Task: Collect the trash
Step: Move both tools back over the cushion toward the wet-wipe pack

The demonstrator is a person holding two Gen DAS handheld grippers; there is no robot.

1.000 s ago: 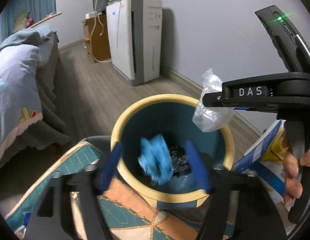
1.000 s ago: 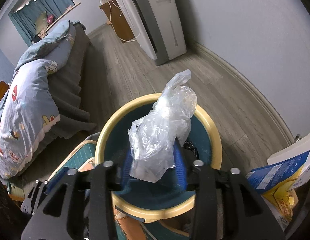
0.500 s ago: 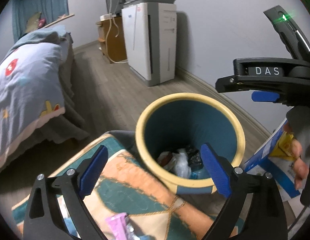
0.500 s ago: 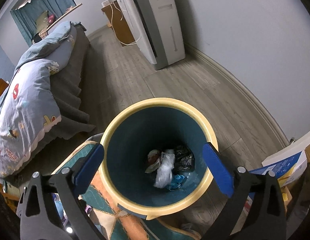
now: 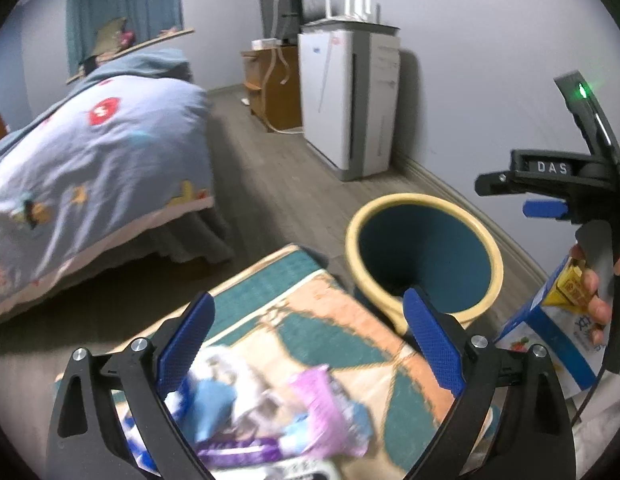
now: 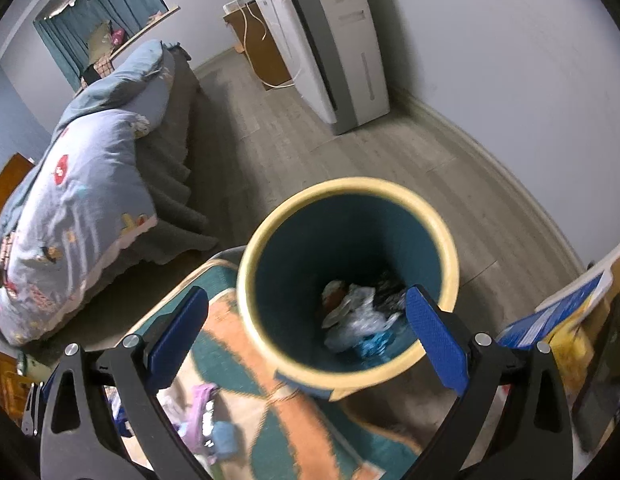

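We see the left gripper point(image 5: 306, 340) spread wide and empty above a patterned rug point(image 5: 329, 320), its jaws having just been opening, with nothing between them. Loose wrappers point(image 5: 270, 412) lie on the rug beneath it. The right gripper point(image 6: 306, 336) likewise stands released over the yellow-rimmed bin point(image 6: 345, 280), whose rim sits between its blue pads point(image 6: 433, 336) untouched. Crumpled trash point(image 6: 361, 320) rests at the bin's bottom.

one bin point(image 6: 266, 280) – one rug point(image 5: 341, 320), one bed point(image 5: 102, 140), one air purifier point(image 5: 349, 100), two tongs point(image 5: 306, 340) point(image 6: 306, 340).
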